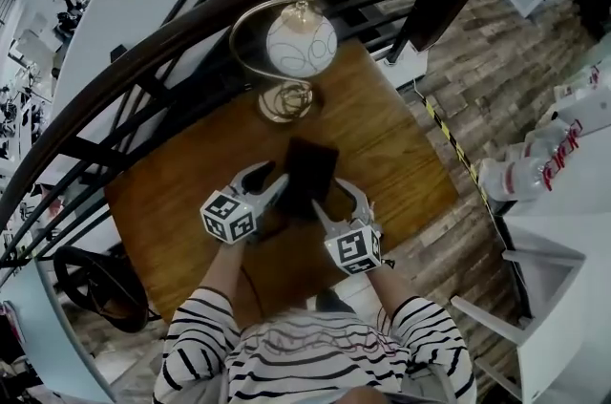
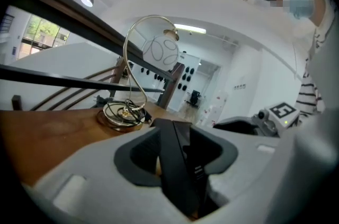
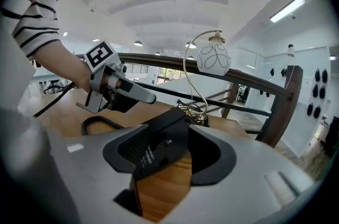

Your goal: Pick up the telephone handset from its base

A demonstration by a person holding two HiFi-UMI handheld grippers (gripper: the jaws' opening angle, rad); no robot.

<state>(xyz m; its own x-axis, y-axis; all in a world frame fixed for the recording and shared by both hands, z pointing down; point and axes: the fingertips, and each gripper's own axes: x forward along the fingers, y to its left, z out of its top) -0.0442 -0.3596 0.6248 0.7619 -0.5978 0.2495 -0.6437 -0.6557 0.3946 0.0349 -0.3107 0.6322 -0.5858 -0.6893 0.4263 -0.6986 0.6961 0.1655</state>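
A black telephone (image 1: 311,175) lies in the middle of the wooden table (image 1: 401,144); from the head view I cannot tell the handset from the base. My left gripper (image 1: 270,180) is at its left edge, jaws apart. In the left gripper view a long black bar of the phone (image 2: 183,170), seemingly the handset, runs between the jaws, with no pad seen pressing on it. My right gripper (image 1: 332,199) is at the phone's near right side, also open. In the right gripper view the phone's corner (image 3: 159,151) sits between the jaws over bare wood. A coiled cord (image 3: 98,125) lies on the left.
A lamp with a white globe (image 1: 300,44) and a brass ring base (image 1: 284,102) stands just behind the phone. A dark wooden railing (image 1: 191,20) curves behind the table. A white counter with bottles (image 1: 535,171) is at the right. The person's striped sleeves fill the bottom.
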